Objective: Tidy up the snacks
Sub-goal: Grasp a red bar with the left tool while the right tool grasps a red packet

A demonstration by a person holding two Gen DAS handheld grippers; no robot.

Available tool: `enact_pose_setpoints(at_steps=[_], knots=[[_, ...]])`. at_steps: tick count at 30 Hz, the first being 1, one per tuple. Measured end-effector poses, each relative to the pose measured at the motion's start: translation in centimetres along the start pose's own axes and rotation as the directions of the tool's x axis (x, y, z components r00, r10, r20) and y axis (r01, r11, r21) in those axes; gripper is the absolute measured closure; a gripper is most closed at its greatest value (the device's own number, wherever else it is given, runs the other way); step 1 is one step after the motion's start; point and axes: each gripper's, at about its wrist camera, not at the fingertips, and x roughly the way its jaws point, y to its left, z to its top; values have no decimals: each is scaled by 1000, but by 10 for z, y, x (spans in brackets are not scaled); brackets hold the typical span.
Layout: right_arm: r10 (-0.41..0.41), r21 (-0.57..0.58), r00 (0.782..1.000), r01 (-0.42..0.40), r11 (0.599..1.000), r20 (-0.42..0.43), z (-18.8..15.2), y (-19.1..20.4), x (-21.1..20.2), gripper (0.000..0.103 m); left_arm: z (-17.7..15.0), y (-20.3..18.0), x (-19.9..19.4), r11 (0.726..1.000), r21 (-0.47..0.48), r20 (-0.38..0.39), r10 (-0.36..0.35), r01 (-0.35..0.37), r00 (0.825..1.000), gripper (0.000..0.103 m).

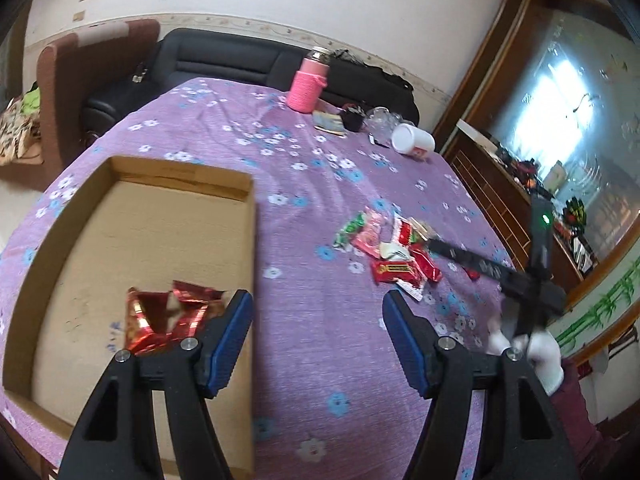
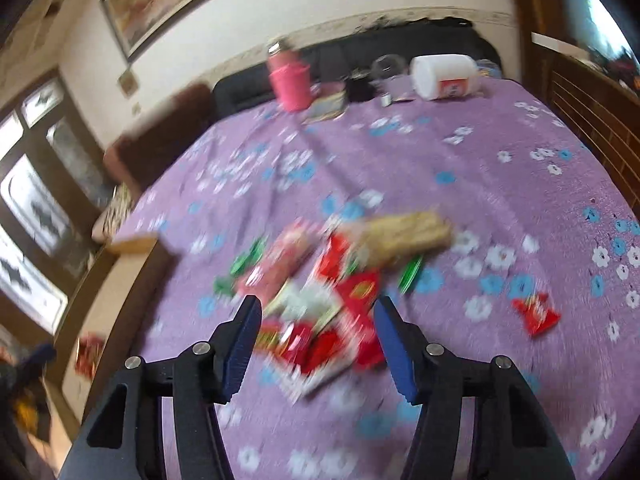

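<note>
A shallow cardboard box point(image 1: 253, 240) lies on the purple flowered tablecloth point(image 1: 320, 184), and red foil snack packets point(image 1: 168, 316) rest inside it. My left gripper point(image 1: 318, 320) hangs open over the box's right wall with nothing between its fingers. To the right a pile of snack packets point(image 1: 392, 248) in red, green and pink lies on the cloth. My right gripper point(image 2: 318, 320) is open just above that pile point(image 2: 320, 304); the view is blurred and I cannot tell whether it touches. One red packet point(image 2: 536, 314) lies apart on the right. A long beige packet point(image 2: 404, 236) lies at the pile's far side.
At the table's far edge stand a pink bottle point(image 1: 306, 86), a glass jar point(image 1: 380, 118) and a white tub point(image 1: 412, 142) on its side. A dark sofa point(image 1: 224, 60) runs behind the table. A wooden cabinet point(image 1: 492, 184) stands to the right. A white-gloved hand point(image 1: 540, 352) holds the right gripper.
</note>
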Motion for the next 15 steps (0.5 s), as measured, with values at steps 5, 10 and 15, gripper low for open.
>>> enact_pose_setpoints(at_steps=[5,10,15], knots=[[95,8,985,-95,995,-145,-1,-6,43,73,3,-9,12,1000,13,-20,19,-18,1000,36],[331,0,931,-335,942,-153,-12,1,36,75,5,-17,29,998,55,-50,41,-38,998,36],[259,-69,952,-273,960,-163,-18,7,39,75,4,-30,54,997,77,-99,30,-22,995,36]])
